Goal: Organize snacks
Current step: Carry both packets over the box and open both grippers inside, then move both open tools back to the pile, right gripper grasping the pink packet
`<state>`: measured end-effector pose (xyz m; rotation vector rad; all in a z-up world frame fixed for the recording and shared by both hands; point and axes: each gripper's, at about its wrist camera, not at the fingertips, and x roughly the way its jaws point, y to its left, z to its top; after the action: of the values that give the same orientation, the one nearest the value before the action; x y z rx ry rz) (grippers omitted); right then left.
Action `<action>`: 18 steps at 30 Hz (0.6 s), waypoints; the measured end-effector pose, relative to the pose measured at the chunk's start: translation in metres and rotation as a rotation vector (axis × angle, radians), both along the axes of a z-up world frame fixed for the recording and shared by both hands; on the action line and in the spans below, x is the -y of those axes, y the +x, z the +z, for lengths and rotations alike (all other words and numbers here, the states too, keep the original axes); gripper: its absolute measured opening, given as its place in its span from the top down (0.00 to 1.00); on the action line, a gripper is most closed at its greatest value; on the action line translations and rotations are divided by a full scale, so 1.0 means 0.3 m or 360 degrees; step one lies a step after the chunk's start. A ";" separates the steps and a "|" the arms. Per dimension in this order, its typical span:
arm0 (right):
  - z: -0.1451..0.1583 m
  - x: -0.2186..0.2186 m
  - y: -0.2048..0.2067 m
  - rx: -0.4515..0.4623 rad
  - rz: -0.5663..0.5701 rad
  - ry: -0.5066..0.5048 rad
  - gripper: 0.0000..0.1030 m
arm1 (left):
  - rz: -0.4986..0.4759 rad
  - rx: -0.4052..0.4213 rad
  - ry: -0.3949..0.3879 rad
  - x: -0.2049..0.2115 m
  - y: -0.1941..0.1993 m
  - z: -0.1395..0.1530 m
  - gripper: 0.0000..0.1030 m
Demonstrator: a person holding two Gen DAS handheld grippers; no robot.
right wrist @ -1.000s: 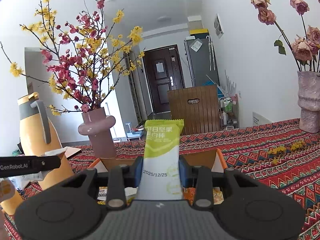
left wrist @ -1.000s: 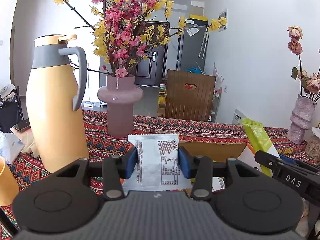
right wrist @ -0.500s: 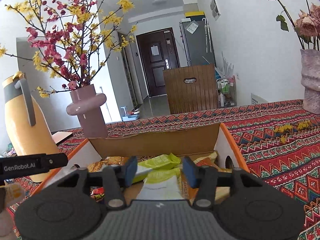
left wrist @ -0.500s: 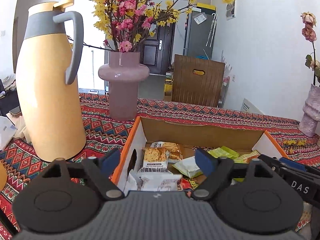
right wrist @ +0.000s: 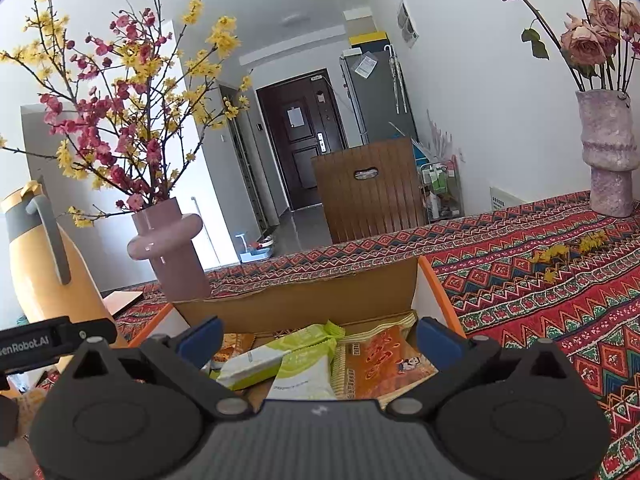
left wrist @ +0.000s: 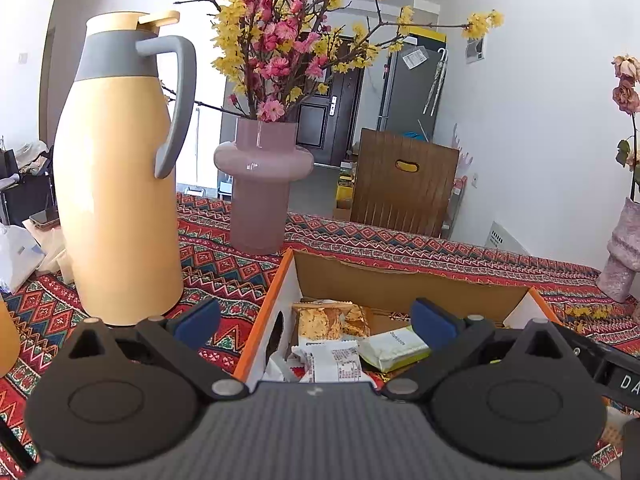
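An open cardboard box (left wrist: pixel 400 286) with orange edges sits on the patterned tablecloth and holds several snack packets. My left gripper (left wrist: pixel 316 324) is open and empty above its near left side. Under it lie a white packet (left wrist: pixel 334 364), a biscuit packet (left wrist: pixel 326 320) and a pale green packet (left wrist: pixel 394 346). My right gripper (right wrist: pixel 318 338) is open and empty above the same box (right wrist: pixel 304 302). Below it lie a green and white snack bar (right wrist: pixel 304 372), another green packet (right wrist: pixel 280 352) and an orange packet (right wrist: pixel 382 364).
A tall yellow thermos jug (left wrist: pixel 116 184) stands left of the box. A pink vase (left wrist: pixel 262 184) with flowering branches stands behind the box's left corner. A rough pink vase (right wrist: pixel 610 160) with dried roses stands at the far right. A wooden chair back (right wrist: pixel 368 188) rises beyond the table.
Both grippers lowered to the box and opened. The left one let go of the white packet and the right one let go of the green bar; both packets now lie in the box.
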<state>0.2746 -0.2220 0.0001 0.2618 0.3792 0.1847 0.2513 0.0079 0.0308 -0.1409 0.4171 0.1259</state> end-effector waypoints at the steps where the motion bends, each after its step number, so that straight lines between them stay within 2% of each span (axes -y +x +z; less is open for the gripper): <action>1: 0.004 0.000 -0.002 0.0007 0.0003 0.0002 0.00 | 0.0007 0.0006 0.0004 0.002 -0.010 0.010 0.00; 9: 0.039 -0.019 -0.065 0.0013 0.0053 -0.0040 0.00 | -0.0020 0.0038 -0.0002 -0.025 -0.131 0.074 0.00; 18: 0.025 -0.052 -0.224 -0.0065 0.0133 -0.0124 0.00 | -0.0056 -0.0033 0.0016 -0.083 -0.275 0.035 0.00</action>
<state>0.2075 -0.2064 0.0075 0.1729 0.4375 0.2466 0.1688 0.0327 0.0412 -0.1227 0.4395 0.0949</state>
